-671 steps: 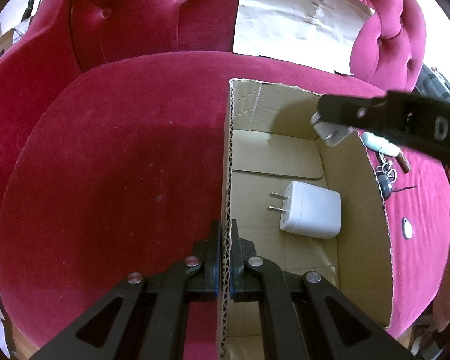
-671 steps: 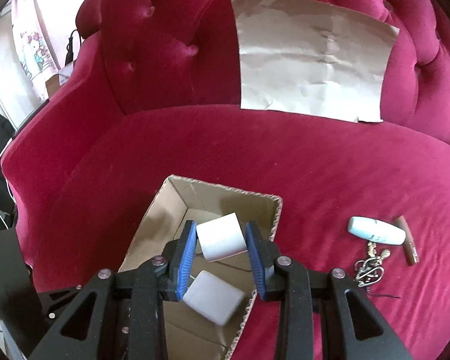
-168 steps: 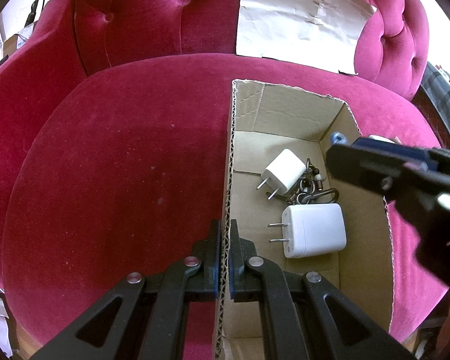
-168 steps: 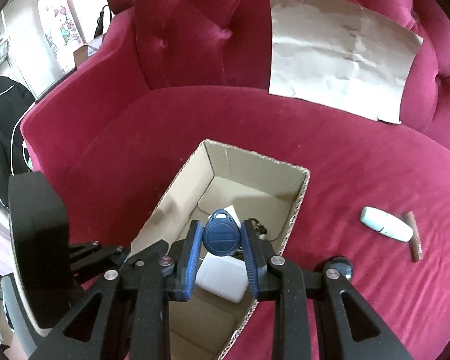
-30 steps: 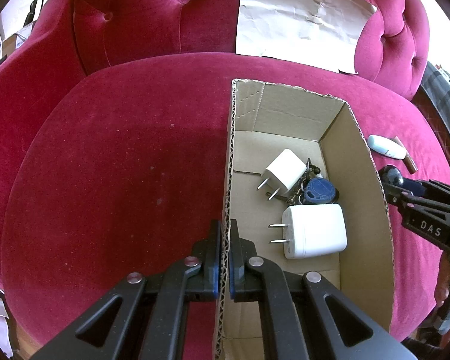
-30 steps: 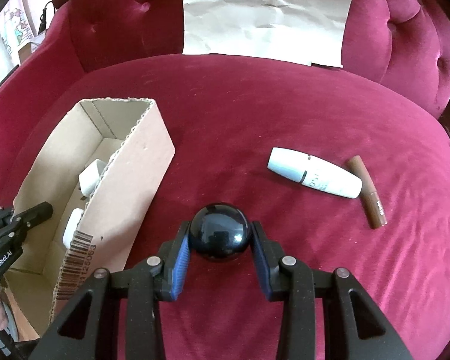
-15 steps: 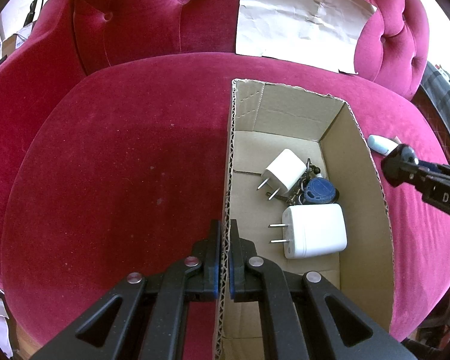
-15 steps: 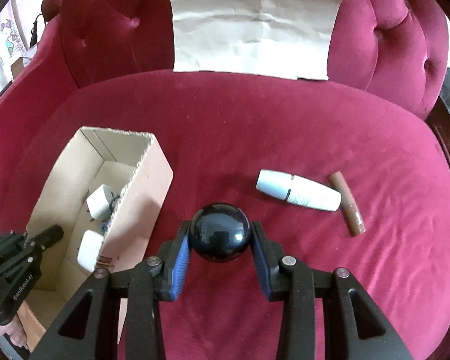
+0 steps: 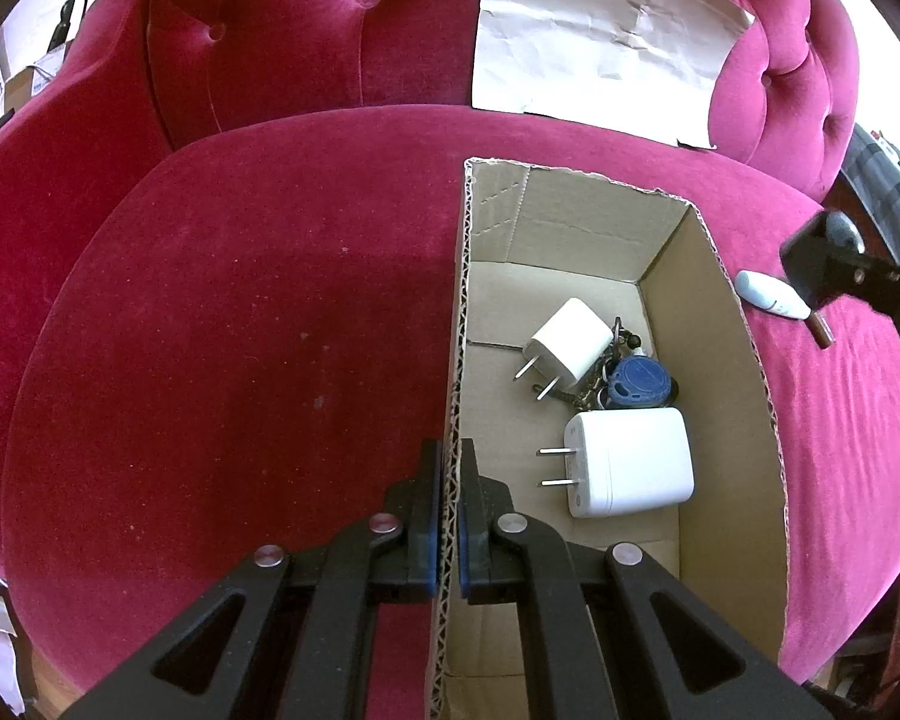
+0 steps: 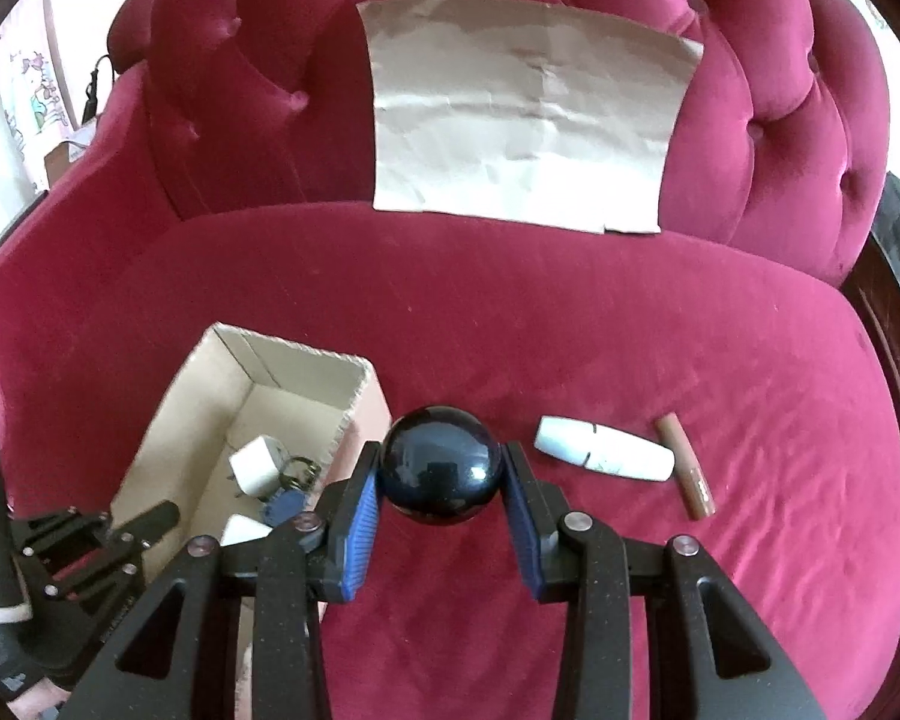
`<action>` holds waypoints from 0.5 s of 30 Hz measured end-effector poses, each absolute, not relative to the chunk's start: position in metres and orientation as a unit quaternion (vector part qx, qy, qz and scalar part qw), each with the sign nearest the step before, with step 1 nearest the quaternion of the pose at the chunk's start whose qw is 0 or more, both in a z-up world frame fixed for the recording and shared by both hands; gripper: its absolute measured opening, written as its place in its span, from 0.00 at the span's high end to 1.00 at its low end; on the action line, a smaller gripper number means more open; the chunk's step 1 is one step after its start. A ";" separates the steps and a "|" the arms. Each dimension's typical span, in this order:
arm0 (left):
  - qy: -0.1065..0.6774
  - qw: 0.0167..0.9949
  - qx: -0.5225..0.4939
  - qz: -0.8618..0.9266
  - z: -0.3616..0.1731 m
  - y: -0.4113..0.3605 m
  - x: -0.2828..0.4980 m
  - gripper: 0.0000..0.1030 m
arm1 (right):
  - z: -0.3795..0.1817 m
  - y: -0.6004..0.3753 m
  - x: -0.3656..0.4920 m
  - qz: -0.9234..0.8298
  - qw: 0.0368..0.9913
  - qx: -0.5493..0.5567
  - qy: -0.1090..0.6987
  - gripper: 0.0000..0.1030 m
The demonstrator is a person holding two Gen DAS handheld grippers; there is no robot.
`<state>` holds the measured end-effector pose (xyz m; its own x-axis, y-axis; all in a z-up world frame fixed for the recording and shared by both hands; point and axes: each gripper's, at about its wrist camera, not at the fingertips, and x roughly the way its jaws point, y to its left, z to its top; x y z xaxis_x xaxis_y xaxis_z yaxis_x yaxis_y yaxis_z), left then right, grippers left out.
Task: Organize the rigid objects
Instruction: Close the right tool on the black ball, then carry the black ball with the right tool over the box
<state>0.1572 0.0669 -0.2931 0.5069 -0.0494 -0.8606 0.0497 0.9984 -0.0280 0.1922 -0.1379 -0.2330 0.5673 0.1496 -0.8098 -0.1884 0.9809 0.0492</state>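
An open cardboard box (image 9: 732, 324) (image 10: 180, 420) stands on the red velvet sofa seat. My left gripper (image 9: 448, 474) is shut on the box's left wall (image 9: 459, 312). Inside lie a small white plug (image 9: 567, 339), a larger white charger (image 9: 630, 471) and a blue key fob (image 9: 639, 383) on a bunch of keys. My right gripper (image 10: 441, 474) is shut on a glossy black ball (image 10: 441, 471), held above the seat just right of the box. In the left wrist view the right gripper (image 9: 810, 258) shows at the right edge. A white tube (image 10: 603, 449) and a brown stick (image 10: 685, 467) lie on the seat.
A creased sheet of brown paper (image 10: 528, 120) leans against the tufted sofa back (image 10: 258, 78). The seat cushion (image 9: 240, 360) stretches wide to the left of the box. Household clutter (image 10: 60, 114) shows past the sofa's left arm.
My right gripper has lifted the black ball up off the seat and drawn nearer the box's right side. The left gripper and the box have stayed still.
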 end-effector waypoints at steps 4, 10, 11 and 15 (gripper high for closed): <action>0.496 0.868 0.000 -0.029 -0.293 0.067 0.157 0.97 | -0.224 -0.129 0.191 0.101 0.889 -0.023 0.445 0.60; 0.496 0.868 0.000 -0.029 -0.293 0.067 0.157 0.97 | -0.217 -0.118 0.190 0.115 0.894 -0.024 0.433 0.60; 0.496 0.868 0.000 -0.029 -0.293 0.067 0.157 0.97 | -0.216 -0.116 0.190 0.117 0.894 -0.023 0.431 0.60; 0.496 0.868 0.000 -0.029 -0.293 0.067 0.157 0.97 | -0.213 -0.105 0.190 0.129 0.896 -0.025 0.424 0.60</action>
